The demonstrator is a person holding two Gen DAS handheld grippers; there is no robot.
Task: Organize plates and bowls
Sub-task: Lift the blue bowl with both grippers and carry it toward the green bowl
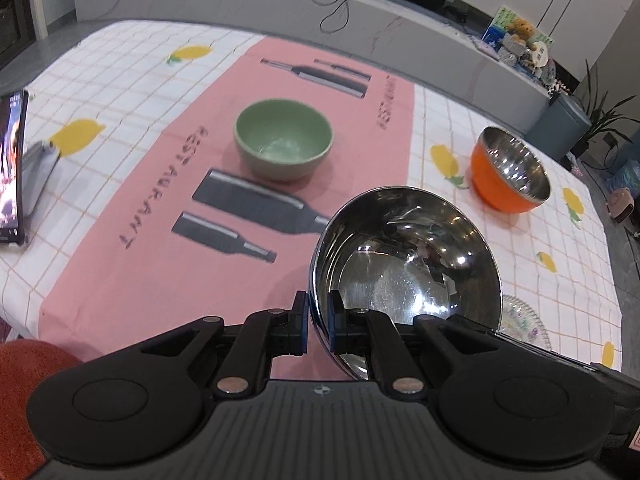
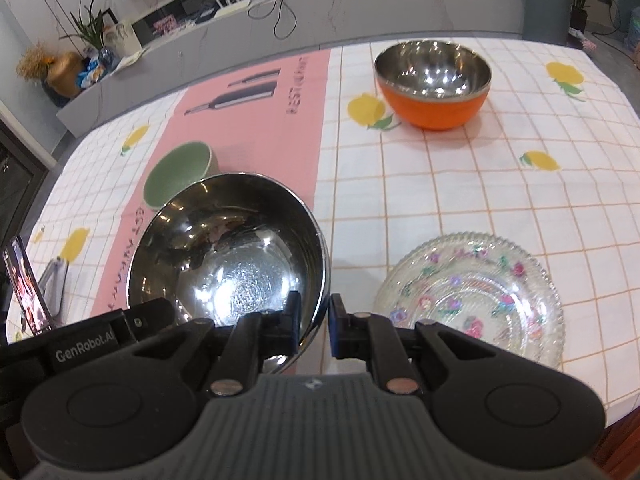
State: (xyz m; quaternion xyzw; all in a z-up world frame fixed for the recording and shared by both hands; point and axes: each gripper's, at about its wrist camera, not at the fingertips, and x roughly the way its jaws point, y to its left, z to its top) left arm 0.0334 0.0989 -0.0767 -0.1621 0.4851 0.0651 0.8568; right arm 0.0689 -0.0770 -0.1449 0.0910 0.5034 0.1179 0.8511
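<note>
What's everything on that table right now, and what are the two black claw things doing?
Steel bowl: 1, silver, near edge, rim gripped on both sides.
Green bowl: 1, pale green, on the pink mat.
Orange bowl: 1, orange outside, steel inside, far right on the cloth.
Glass plate: 1, clear with flowers, near right.
Phone: 1, screen lit, propped at left edge.
Left gripper: black, clamped on the steel bowl's rim.
Right gripper: black, astride the opposite rim.

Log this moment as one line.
left tongs: shut on steel bowl rim | right tongs: shut on same rim | bowl: lifted
</note>
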